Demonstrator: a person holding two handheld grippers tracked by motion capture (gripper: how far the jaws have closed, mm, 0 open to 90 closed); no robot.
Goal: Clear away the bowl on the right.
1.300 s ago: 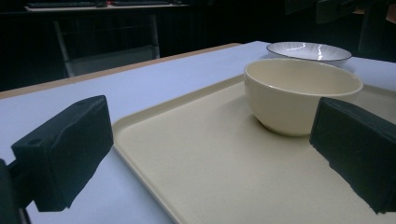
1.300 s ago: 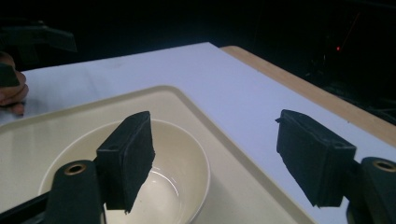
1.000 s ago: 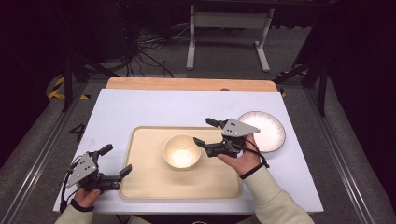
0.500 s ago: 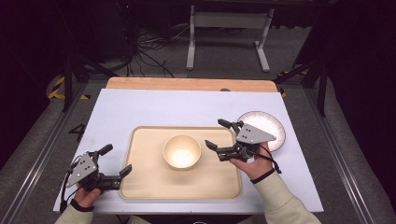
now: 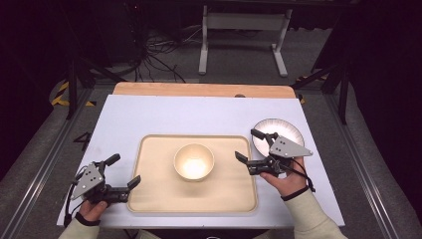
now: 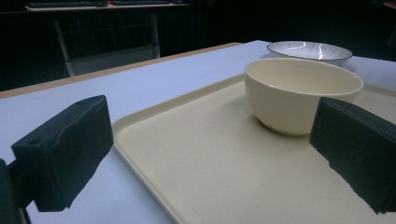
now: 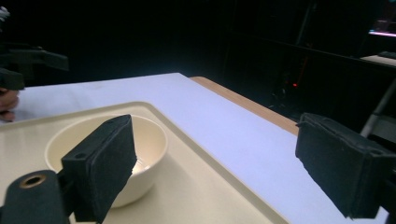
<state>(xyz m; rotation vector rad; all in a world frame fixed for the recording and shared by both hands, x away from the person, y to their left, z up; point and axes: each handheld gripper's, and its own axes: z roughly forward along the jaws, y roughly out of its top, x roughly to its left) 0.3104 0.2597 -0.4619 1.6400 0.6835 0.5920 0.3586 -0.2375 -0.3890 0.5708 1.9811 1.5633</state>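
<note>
A cream bowl (image 5: 194,161) stands upright in the middle of a beige tray (image 5: 154,194); it also shows in the left gripper view (image 6: 302,93) and the right gripper view (image 7: 144,140). My right gripper (image 5: 249,145) is open at the tray's right edge, apart from the bowl, jaws empty. To its right lies a white plate with a dark rim (image 5: 286,128). My left gripper (image 5: 125,170) is open at the tray's front left corner, holding nothing. The plate (image 6: 309,49) lies beyond the bowl in the left gripper view.
The tray lies on a white table top (image 5: 189,117) with a wooden strip (image 5: 199,90) along its far edge. Beyond the table are a dark floor with cables (image 5: 149,55) and a metal stand (image 5: 239,30).
My right gripper has drawn back to the right from the bowl's rim to the tray's right edge. The bowl stays in place. The left gripper has not moved.
</note>
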